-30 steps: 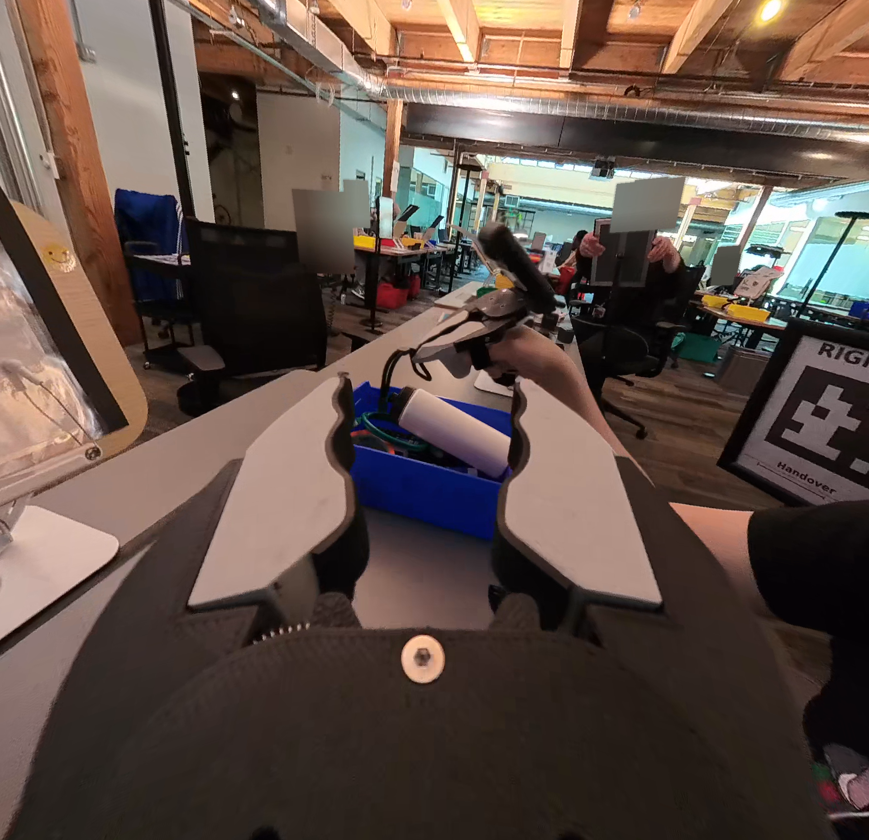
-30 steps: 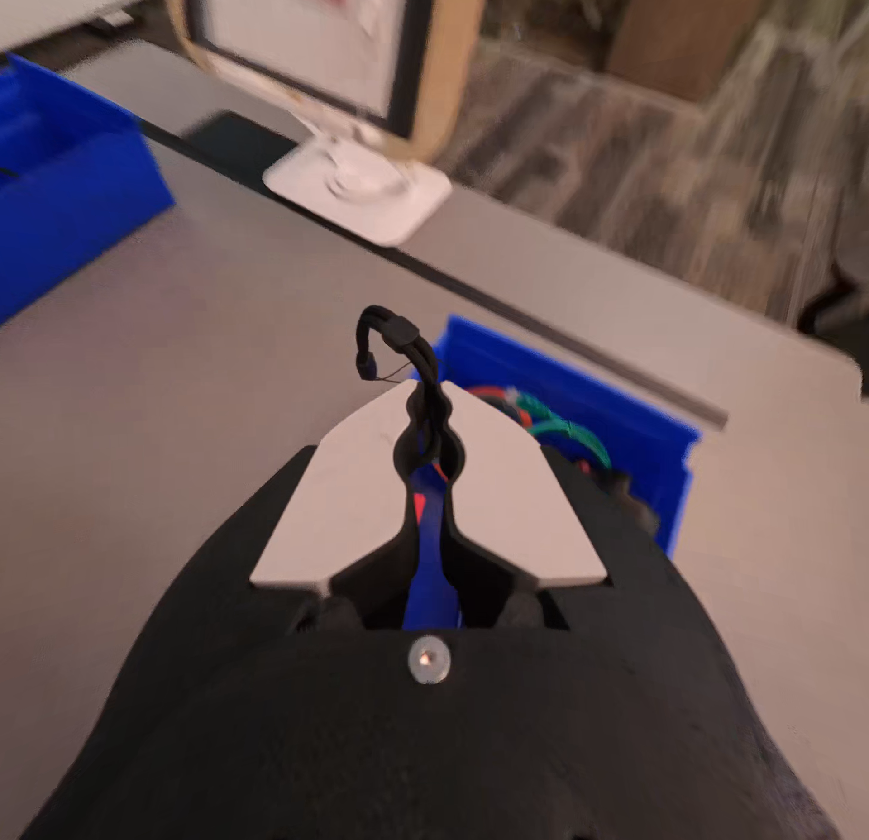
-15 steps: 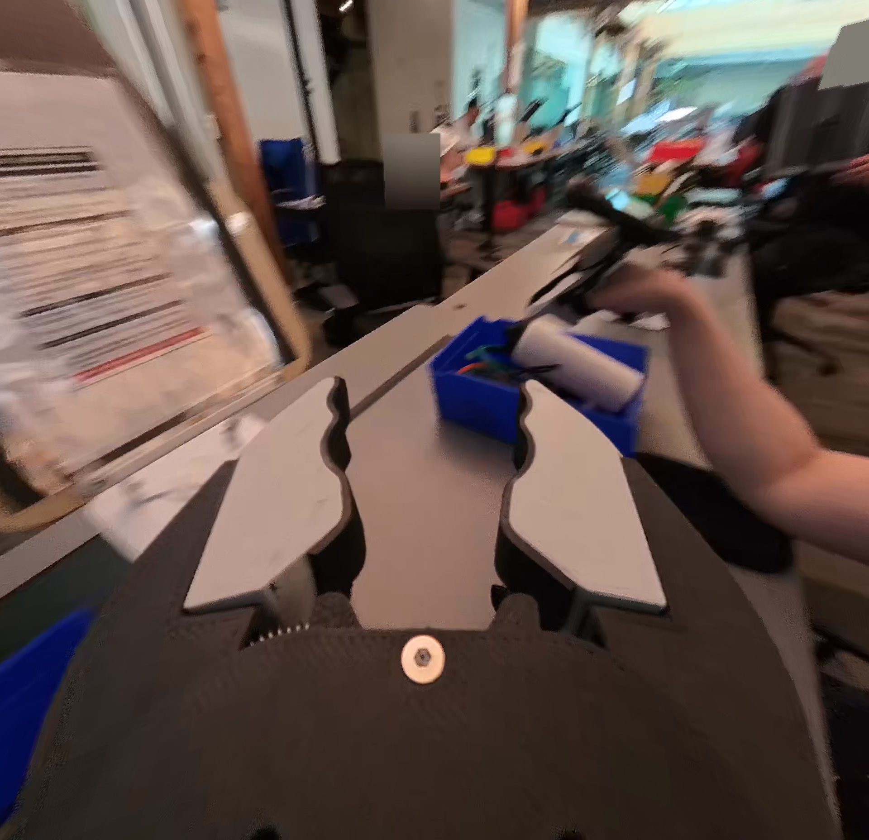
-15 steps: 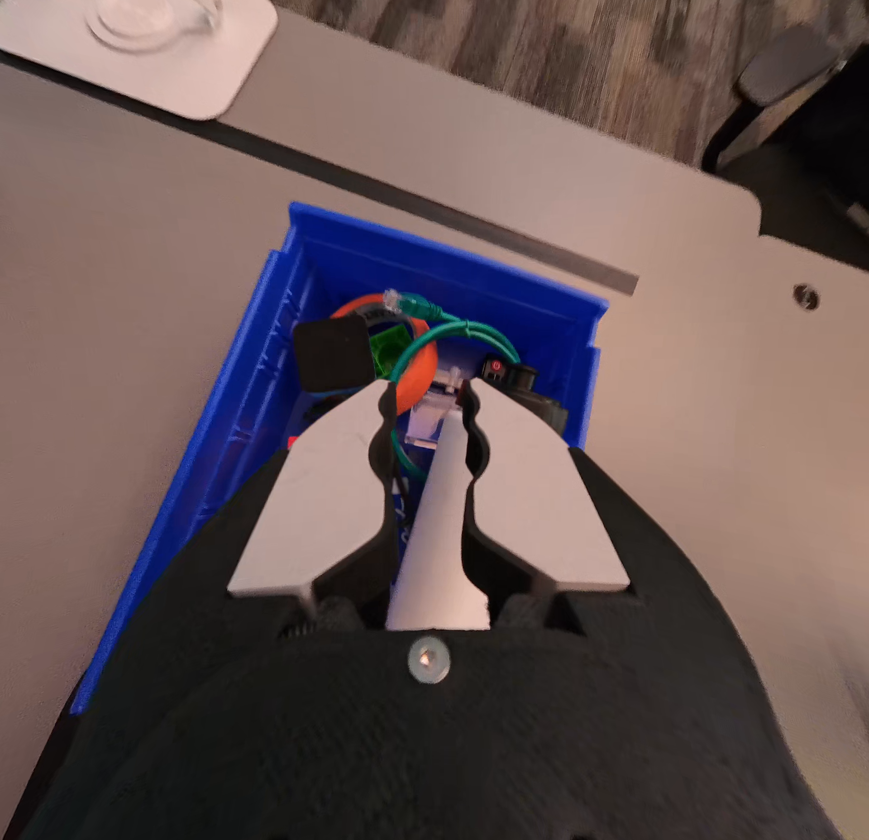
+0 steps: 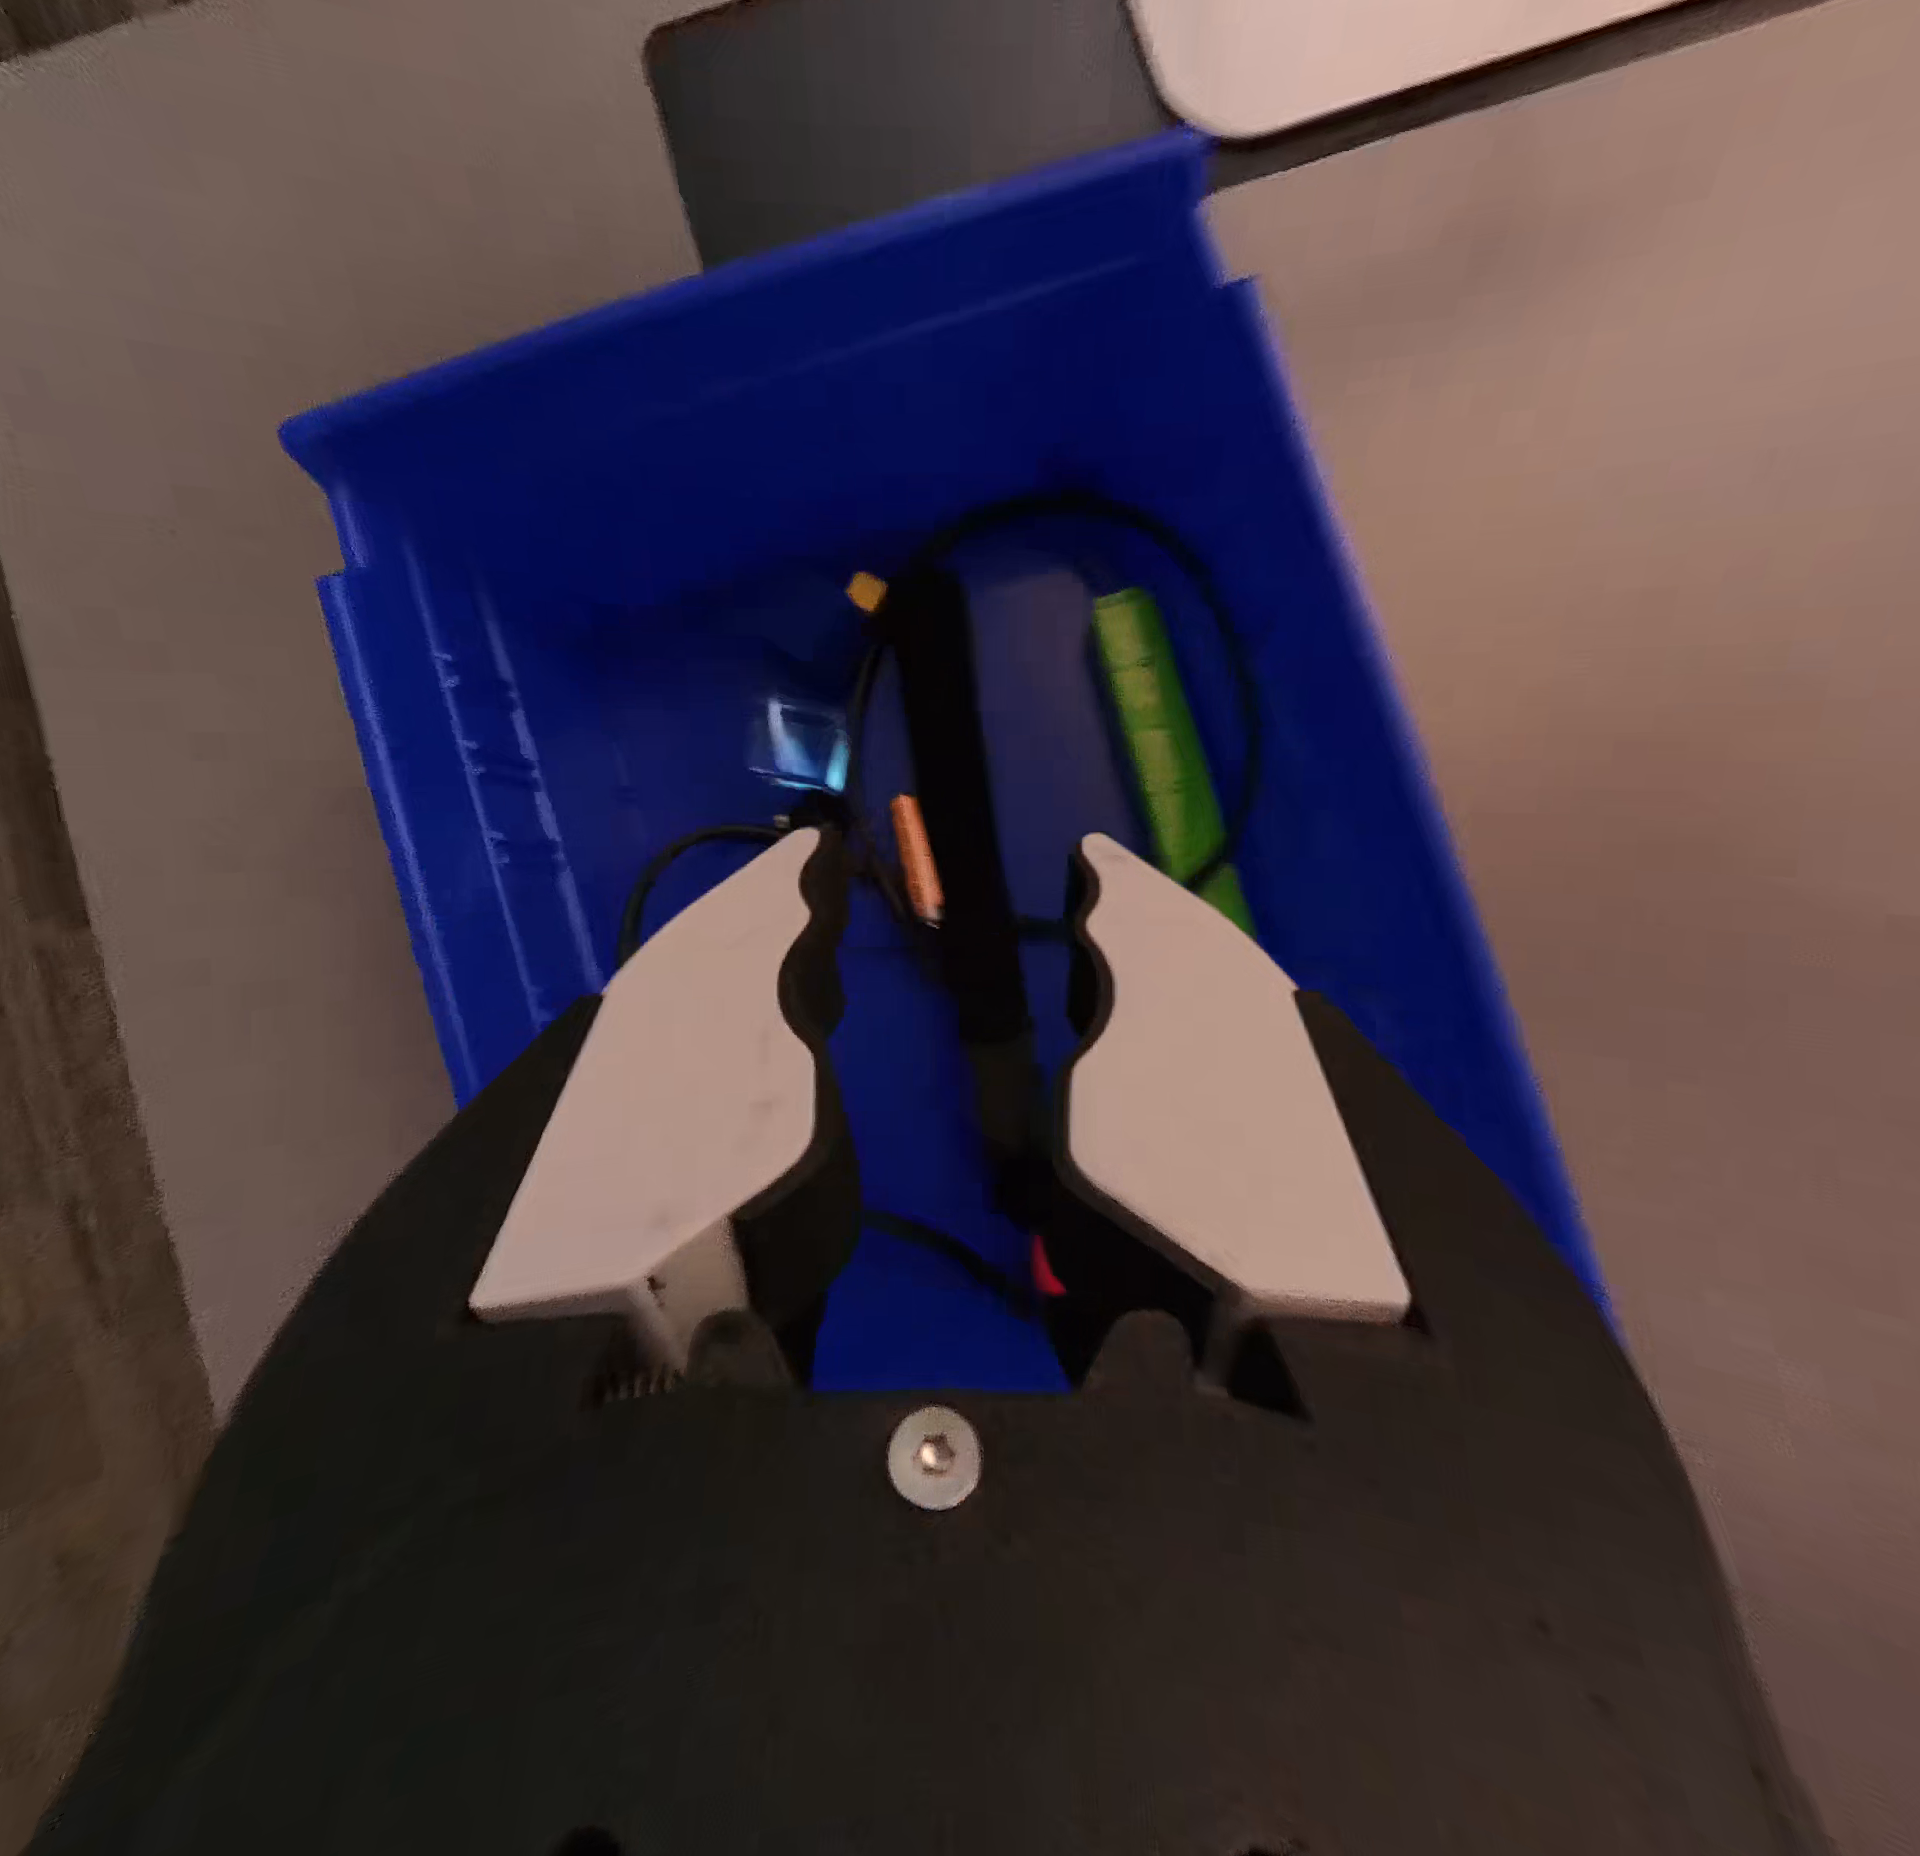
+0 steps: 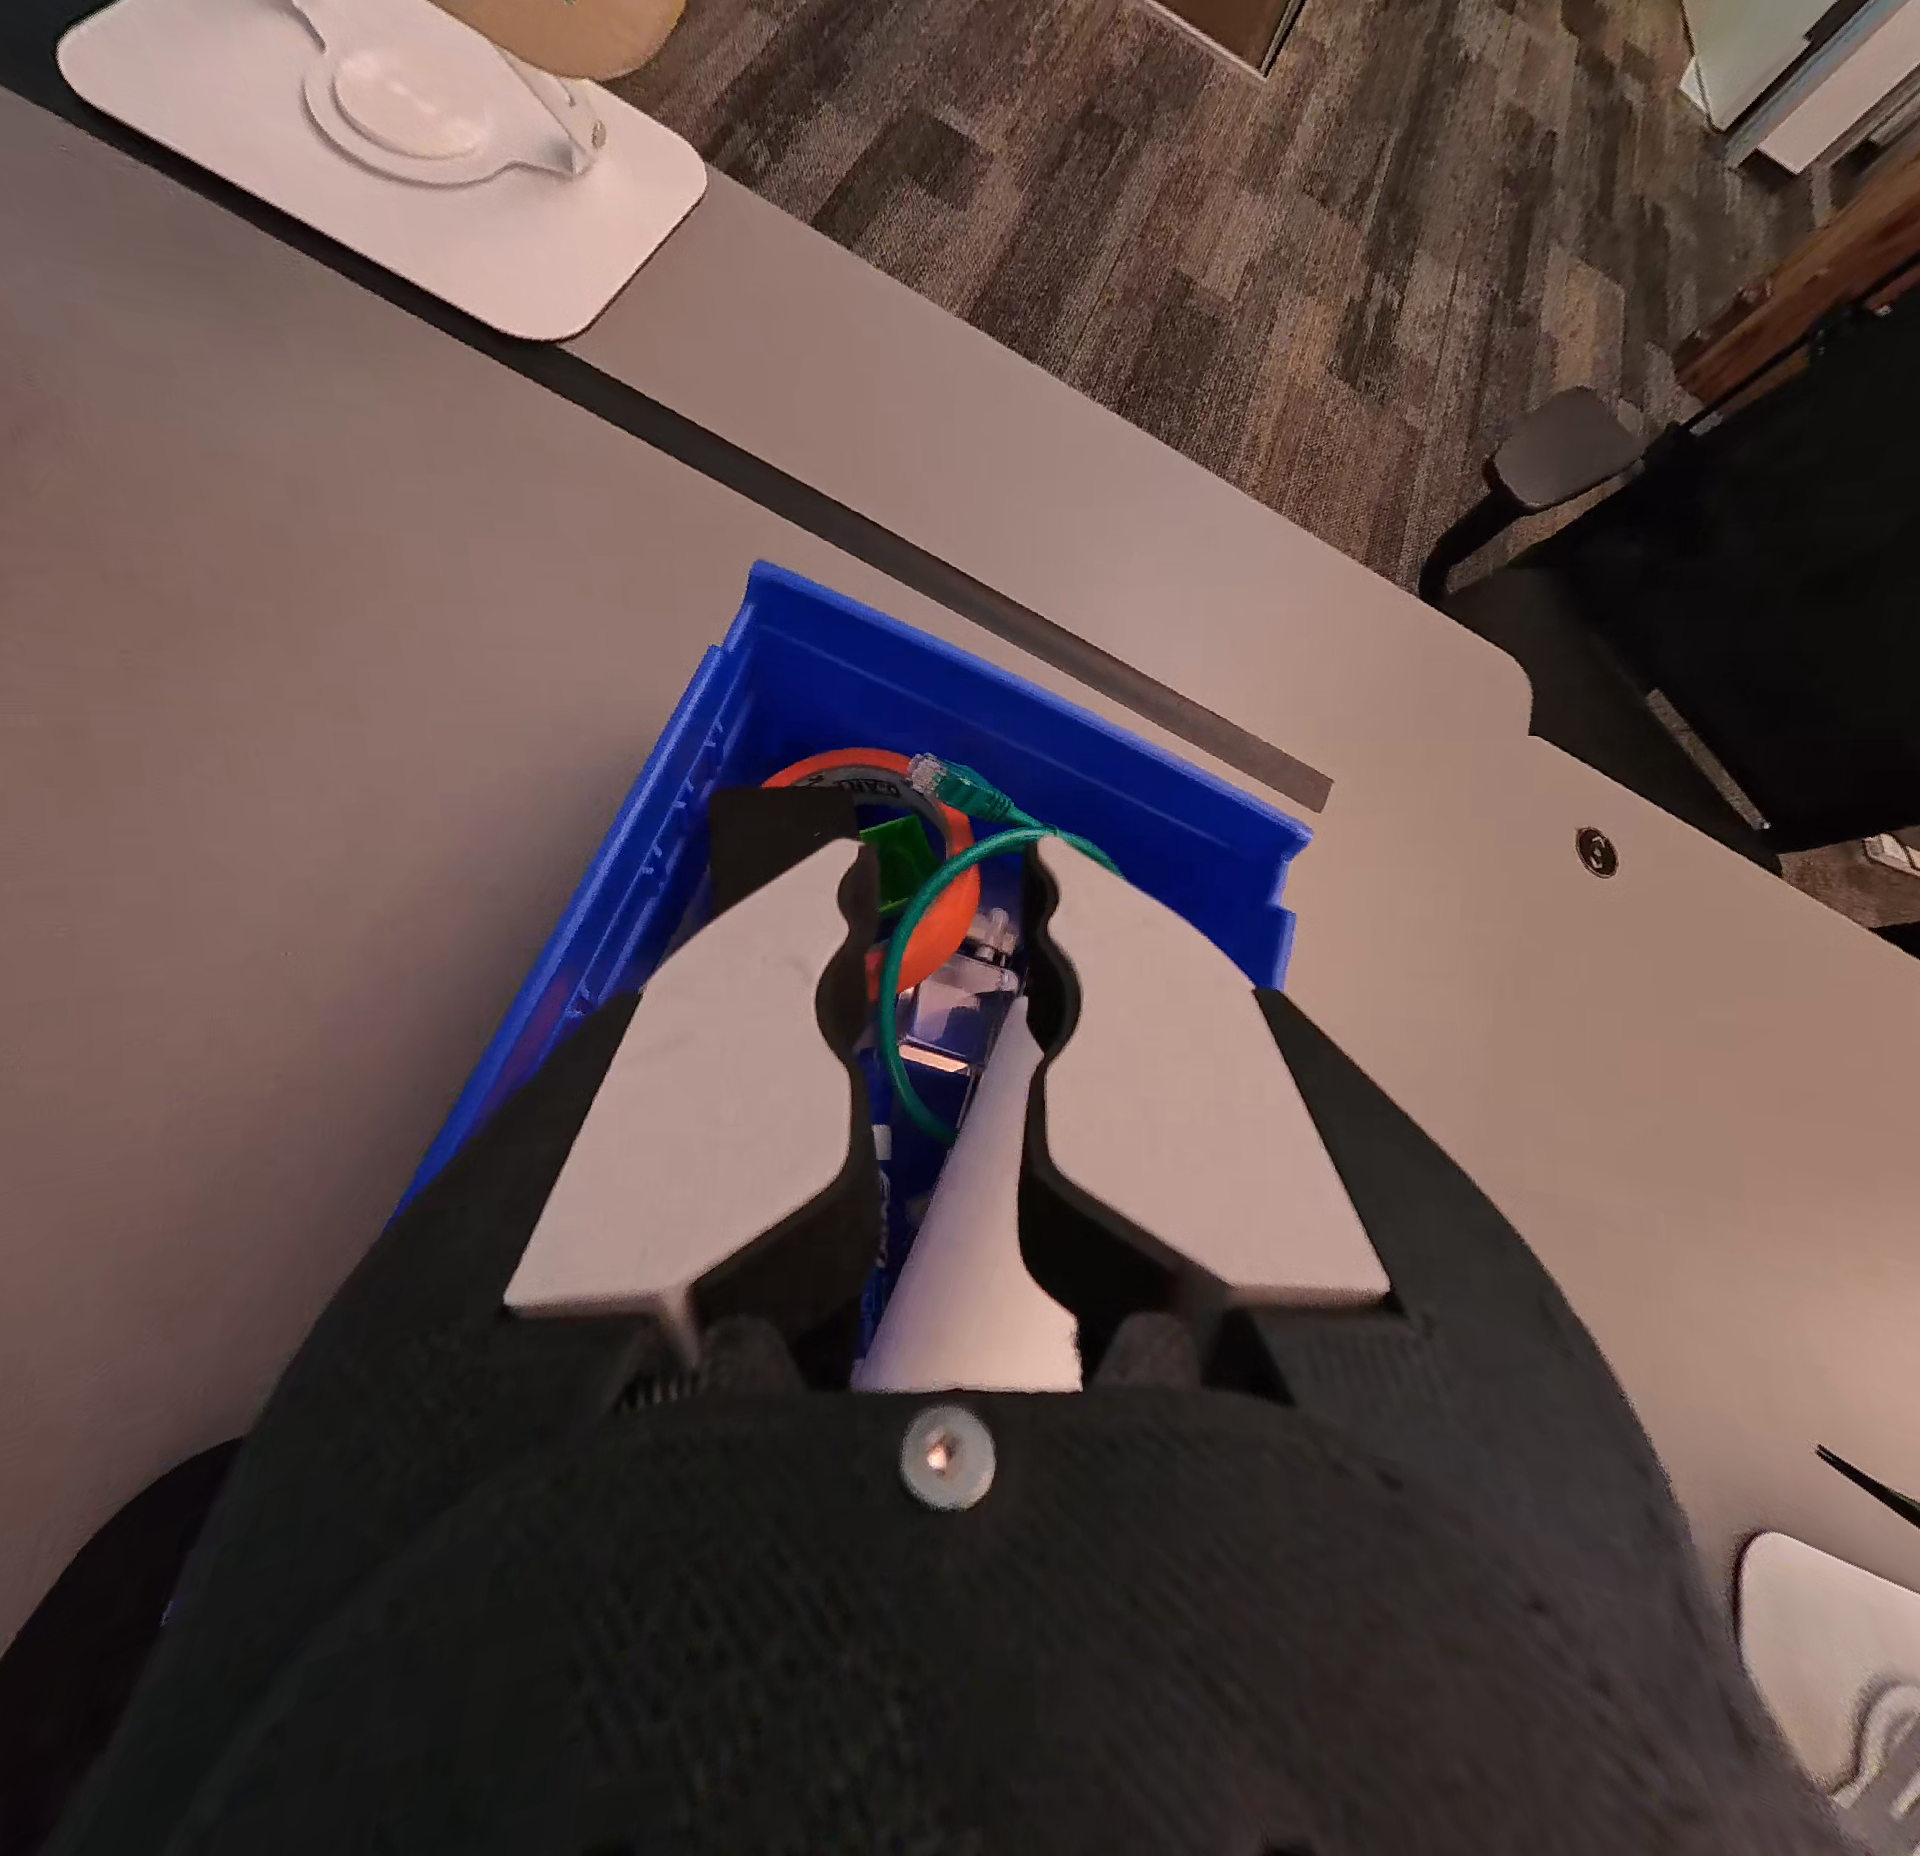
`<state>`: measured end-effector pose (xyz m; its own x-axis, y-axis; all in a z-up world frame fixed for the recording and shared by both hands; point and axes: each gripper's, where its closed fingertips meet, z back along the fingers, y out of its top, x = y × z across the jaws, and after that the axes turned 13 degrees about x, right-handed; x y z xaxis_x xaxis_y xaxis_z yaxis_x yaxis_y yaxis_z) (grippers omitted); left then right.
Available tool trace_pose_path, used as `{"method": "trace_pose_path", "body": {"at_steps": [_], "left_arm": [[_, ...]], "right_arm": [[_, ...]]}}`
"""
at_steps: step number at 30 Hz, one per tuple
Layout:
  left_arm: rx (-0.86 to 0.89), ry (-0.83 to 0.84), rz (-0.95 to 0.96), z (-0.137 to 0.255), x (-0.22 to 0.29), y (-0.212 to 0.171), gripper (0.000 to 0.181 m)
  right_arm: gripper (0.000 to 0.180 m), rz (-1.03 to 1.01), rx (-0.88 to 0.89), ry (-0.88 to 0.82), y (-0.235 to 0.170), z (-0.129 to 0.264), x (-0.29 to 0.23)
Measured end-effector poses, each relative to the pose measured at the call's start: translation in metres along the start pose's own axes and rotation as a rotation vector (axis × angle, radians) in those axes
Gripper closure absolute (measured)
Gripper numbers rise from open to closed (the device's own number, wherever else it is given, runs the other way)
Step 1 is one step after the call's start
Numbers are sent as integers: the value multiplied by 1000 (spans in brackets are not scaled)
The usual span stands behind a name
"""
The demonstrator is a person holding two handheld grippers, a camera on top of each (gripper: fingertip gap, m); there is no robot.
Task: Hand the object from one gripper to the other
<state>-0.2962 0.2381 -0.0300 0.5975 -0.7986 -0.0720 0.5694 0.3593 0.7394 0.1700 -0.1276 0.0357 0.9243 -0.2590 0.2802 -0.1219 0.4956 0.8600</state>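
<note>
The left gripper [image 5: 940,850] hangs spread over a blue bin [image 5: 727,372], nothing between its fingers, its tips above the bin's contents. Under the gap lies a long black tool [image 5: 956,788] with a thin black cable [image 5: 1195,580] looping round it; a small copper cylinder [image 5: 916,861] rests just beside the tool, a green strip of blocks [image 5: 1153,726] lies along the bin's right side, and a small clear piece [image 5: 798,752] and a yellow bit [image 5: 865,591] sit farther in. This bin stands on the grey counter [image 5: 1610,559], partly over a dark mat [image 5: 883,102], near a white stand base [image 5: 1403,30]. The right gripper [image 6: 943,850] is likewise spread and holds nothing, poised over a second blue bin [image 6: 1039,684]. A white cylinder [image 6: 971,1235] lies in that bin under the gap, close along the right-hand finger. Beyond it sit an orange tape roll [image 6: 940,923], a green cable [image 6: 961,850], a green block [image 6: 896,856], a black square piece [image 6: 774,830] and a clear plastic item [image 6: 966,985]. Another white stand base [image 6: 395,133] stands at the counter's far edge.
</note>
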Motion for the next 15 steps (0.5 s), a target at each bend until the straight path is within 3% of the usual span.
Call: {"method": "trace_pose_path", "body": {"at_steps": [5, 15], "left_arm": [[-23, 137, -131, -50, -39, -15, 137], [-22, 81, -122, -86, -49, -34, 137]], "right_arm": [[151, 19, -27, 7, -4, -6, -4], [153, 37, -44, 22, -7, -9, -8]]}}
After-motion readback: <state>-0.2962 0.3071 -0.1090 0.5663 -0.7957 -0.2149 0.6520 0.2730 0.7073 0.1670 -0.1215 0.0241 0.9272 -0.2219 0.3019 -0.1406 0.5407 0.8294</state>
